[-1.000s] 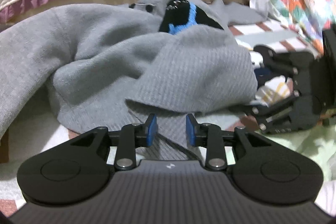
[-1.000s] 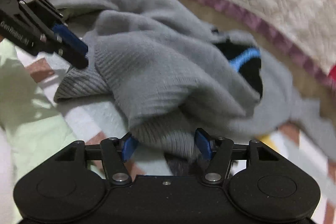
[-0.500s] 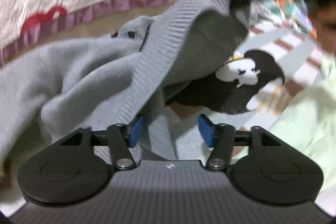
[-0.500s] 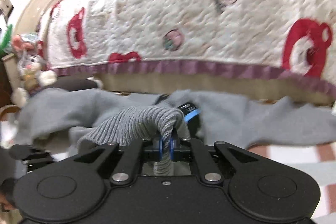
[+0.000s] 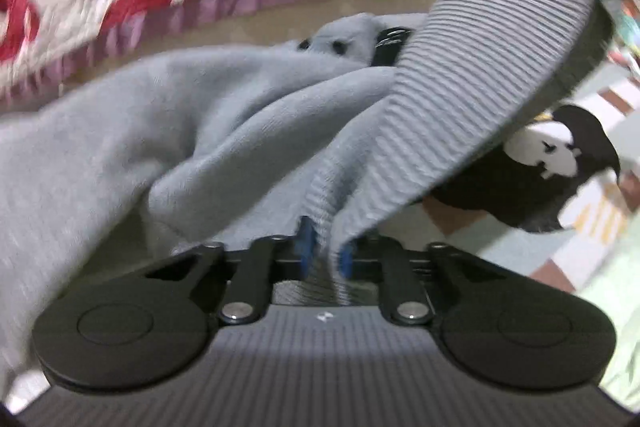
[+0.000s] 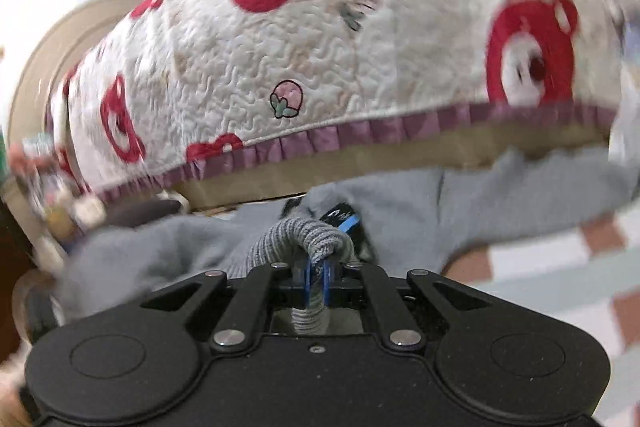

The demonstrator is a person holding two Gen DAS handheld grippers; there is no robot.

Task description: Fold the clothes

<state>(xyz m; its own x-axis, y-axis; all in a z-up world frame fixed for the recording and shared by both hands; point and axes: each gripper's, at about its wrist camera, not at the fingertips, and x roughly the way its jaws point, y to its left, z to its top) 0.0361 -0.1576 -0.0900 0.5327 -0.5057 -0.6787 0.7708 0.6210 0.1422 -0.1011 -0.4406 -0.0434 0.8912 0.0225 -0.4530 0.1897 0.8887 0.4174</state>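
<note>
Now the grey sweater (image 5: 208, 131) lies bunched just beyond both claws; its ribbed hem (image 5: 472, 75) stretches from the left claw (image 5: 325, 247), pinching it, rightward to the right claw (image 6: 317, 281), likewise pinching.

Checked bedsheet (image 5: 600, 227) carries grey sweater (image 5: 160, 115); perhaps a plush toy (image 5: 552, 155).

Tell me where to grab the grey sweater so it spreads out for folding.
Grip the ribbed hem, coming in from its open edge: the band is firm and straight. Both grippers, left and right, are already shut on it.
</note>
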